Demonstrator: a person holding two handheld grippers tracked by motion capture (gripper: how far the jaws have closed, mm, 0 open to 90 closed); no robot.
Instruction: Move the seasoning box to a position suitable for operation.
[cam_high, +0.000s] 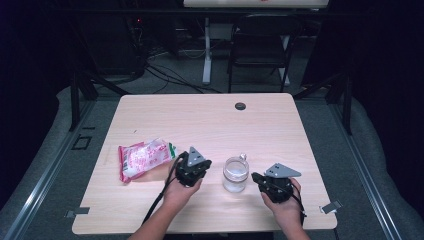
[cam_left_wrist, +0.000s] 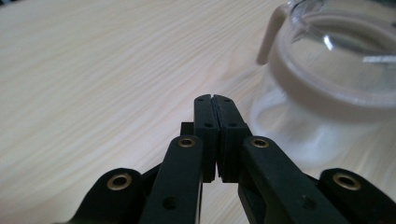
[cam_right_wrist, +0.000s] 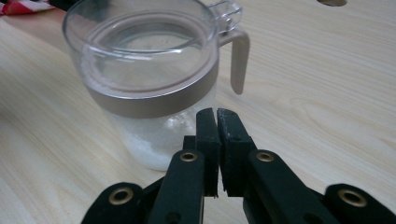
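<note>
**Jar Between Two Closed Grippers**

At the table's (cam_high: 150, 210) left, around nine o'clock from centre, a pink snack packet (cam_high: 146, 158) lay flat. Just right of it the left gripper (cam_high: 192, 169) hovered, its jaws pressed together on nothing; from its own camera the clear jar (cam_left_wrist: 336, 70) stood at about two o'clock, off to the side. The jar (cam_high: 235, 173) stood upright, its long axis vertical, between both hands, holding some white granules. Right of it the right gripper (cam_high: 260, 178) pointed toward nine o'clock, straight at the jar, jaws all but closed and empty. Its tips looked the nearer, the jar (cam_right_wrist: 149, 79) rising at eleven o'clock ahead of them.
</note>
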